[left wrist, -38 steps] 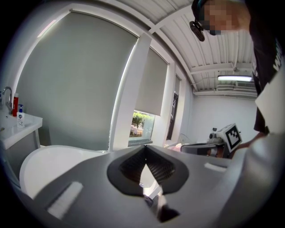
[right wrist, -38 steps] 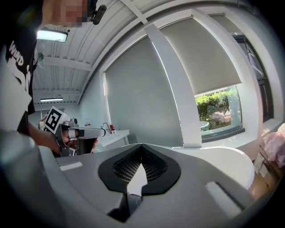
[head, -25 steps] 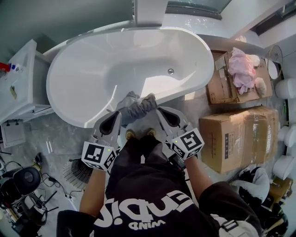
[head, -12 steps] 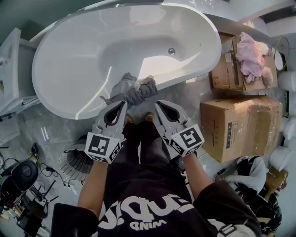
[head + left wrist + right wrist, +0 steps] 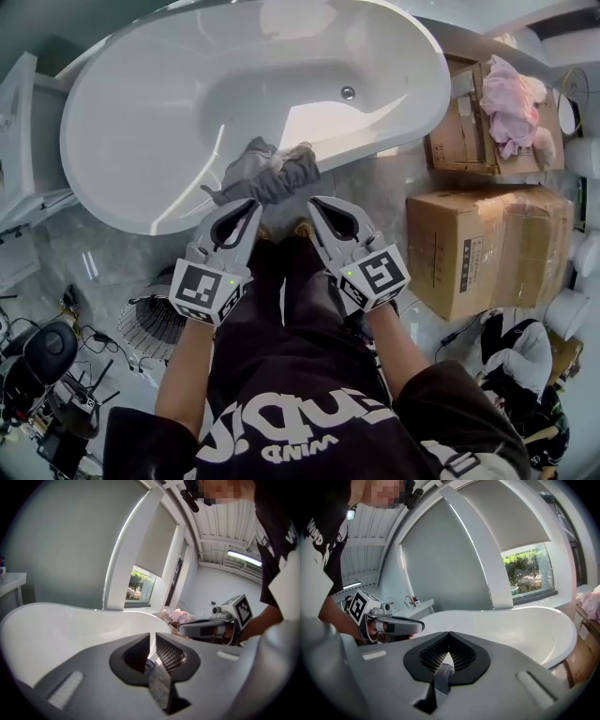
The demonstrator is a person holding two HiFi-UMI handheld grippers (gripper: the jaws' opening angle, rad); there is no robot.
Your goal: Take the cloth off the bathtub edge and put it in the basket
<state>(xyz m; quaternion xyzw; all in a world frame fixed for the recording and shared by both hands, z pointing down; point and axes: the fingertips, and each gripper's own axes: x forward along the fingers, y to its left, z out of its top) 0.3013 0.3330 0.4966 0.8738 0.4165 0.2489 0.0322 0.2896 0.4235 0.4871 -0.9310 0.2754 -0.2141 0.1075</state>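
Head view: the cloth [image 5: 267, 178] looks soft and light; we'd pinch its bunched top. Our left tongs [image 5: 250, 207], just cracking open, hold nothing; right tongs [image 5: 315, 203] are together.

White lettering is printed on the black shirt [image 5: 309, 394]; only the small word "WIND" can be read, upside down. The label [image 5: 466, 279] on the cardboard box [image 5: 511, 234] cannot be read.

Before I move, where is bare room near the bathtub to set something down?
Bare: inside the bathtub around its drain, its rim left of the grey cloth, and the top of the closed cardboard box. Crowded: the open box under the pink fabric.
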